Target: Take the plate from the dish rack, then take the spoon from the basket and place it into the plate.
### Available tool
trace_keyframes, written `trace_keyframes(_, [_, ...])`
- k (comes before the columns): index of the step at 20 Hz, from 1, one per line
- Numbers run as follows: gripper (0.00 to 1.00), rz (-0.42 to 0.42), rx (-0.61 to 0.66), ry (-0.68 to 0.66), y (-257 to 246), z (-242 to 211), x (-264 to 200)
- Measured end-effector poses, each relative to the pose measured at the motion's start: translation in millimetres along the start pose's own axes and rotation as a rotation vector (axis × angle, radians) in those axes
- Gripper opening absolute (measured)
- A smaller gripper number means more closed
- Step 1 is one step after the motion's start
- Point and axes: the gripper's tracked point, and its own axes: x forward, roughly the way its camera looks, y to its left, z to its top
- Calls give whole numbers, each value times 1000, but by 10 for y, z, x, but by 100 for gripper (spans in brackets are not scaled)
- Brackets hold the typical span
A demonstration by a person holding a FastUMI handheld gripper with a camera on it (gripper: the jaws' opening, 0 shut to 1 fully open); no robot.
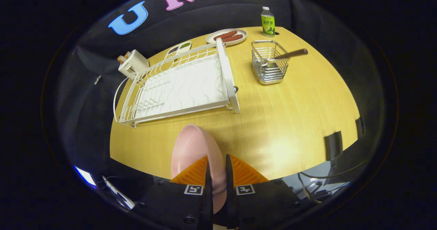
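Item 1: gripper (217,173), its 2 orange fingers (193,173) pressing together on the rim of the pink plate (191,148), which is standing on edge between them and hanging above the near side of the wooden table (290,120).

Item 2: white dish rack (177,84), sitting beyond the plate with its slots showing bare.

Item 3: wire basket (269,62), standing near the rack, well apart from the plate, with the spoon (290,54) leaning out of it, handle pointing away from the rack.

Item 4: sausage dish (227,36), bottle (268,21) and toaster (133,63), lining the far edge.

Handling note: the plate is likely wanting a flat, gentle set-down on bare wood near the basket, tilted level before the fingers are parting.
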Motion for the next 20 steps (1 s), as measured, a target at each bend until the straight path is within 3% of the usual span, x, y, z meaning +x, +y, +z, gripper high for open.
trace_keyframes(3, [19,81,93,-31,24,43,233])
trace_keyframes(6, [19,107,161,-33,-44,73,386])
trace_keyframes(10, [30,-25,76,-45,-398,63,519])
trace_keyframes(11, [26,-49,54,-51,-454,69,514])
trace_keyframes(12, [26,-48,50,-56,-470,95,517])
trace_keyframes(17, [49,-75,-29,-105,-576,252,335])
trace_keyframes(20, [50,-66,-62,-178,-622,492,72])
